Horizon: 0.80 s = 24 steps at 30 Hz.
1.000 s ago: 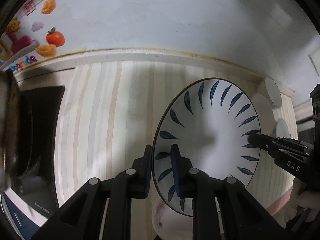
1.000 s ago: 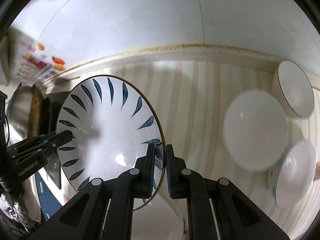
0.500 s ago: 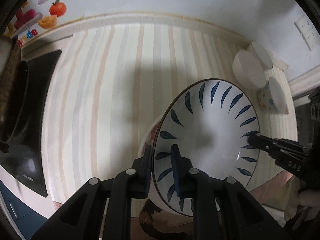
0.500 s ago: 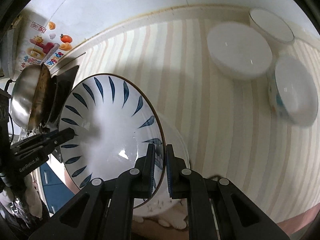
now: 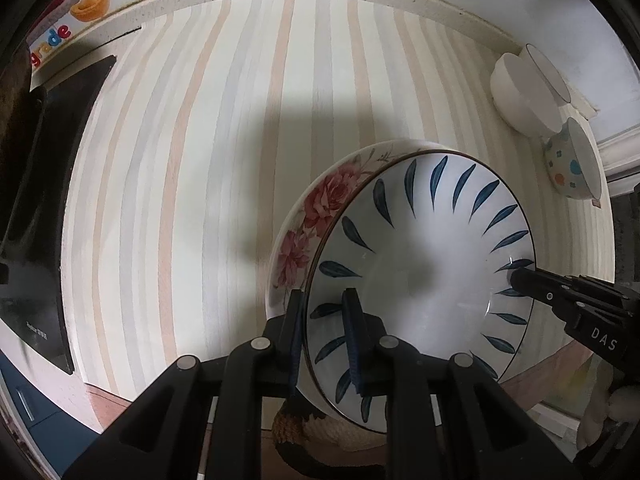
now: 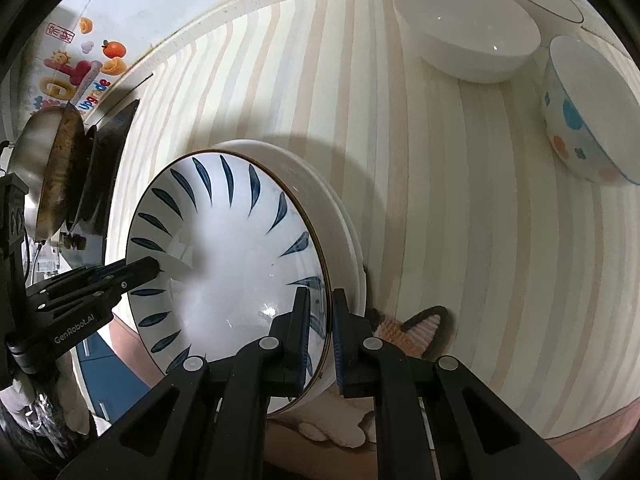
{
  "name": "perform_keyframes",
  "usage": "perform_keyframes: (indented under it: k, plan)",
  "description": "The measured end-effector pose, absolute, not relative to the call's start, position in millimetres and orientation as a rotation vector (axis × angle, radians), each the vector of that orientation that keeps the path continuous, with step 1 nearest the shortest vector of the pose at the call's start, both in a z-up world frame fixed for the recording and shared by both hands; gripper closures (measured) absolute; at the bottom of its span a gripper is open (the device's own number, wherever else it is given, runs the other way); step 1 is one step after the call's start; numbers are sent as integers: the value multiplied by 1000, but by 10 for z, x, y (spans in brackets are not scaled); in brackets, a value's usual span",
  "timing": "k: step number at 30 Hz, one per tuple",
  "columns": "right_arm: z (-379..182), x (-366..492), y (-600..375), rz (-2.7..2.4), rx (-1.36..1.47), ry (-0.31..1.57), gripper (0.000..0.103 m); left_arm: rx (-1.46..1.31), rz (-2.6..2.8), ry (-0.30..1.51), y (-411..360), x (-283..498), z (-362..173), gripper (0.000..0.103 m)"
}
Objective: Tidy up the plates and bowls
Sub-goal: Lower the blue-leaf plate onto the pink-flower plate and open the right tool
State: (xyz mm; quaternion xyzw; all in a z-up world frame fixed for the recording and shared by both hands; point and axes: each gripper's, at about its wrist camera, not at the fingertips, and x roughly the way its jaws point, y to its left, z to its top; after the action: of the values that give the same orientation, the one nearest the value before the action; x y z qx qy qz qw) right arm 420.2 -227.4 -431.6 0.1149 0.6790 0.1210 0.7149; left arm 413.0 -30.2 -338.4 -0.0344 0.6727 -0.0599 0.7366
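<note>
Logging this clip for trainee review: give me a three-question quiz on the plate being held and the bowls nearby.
1. True or false: both grippers grip the blue-leaf plate.
2. What lies directly beneath it? A) rose-patterned dish B) the pan C) bare counter
3. How many bowls stand at the counter's far corner, including the spotted bowl and the plain white bowl?

Key: 1 true; 2 A; 3 three.

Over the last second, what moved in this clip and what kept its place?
Both grippers, left and right, carried the blue-leaf plate downward until it came over the rose-patterned dish on the striped counter. Nothing was released: each gripper stays clamped on the plate's rim. The three bowls at the back have not moved.
</note>
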Motion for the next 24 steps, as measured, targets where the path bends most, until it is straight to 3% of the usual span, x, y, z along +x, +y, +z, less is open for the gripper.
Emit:
perform_keyframes:
  k: [24]
  plan:
    - [-4389, 4367, -2308, 284, 310, 1540, 86, -125, -67, 1493, -307, 4224, -3561, 81]
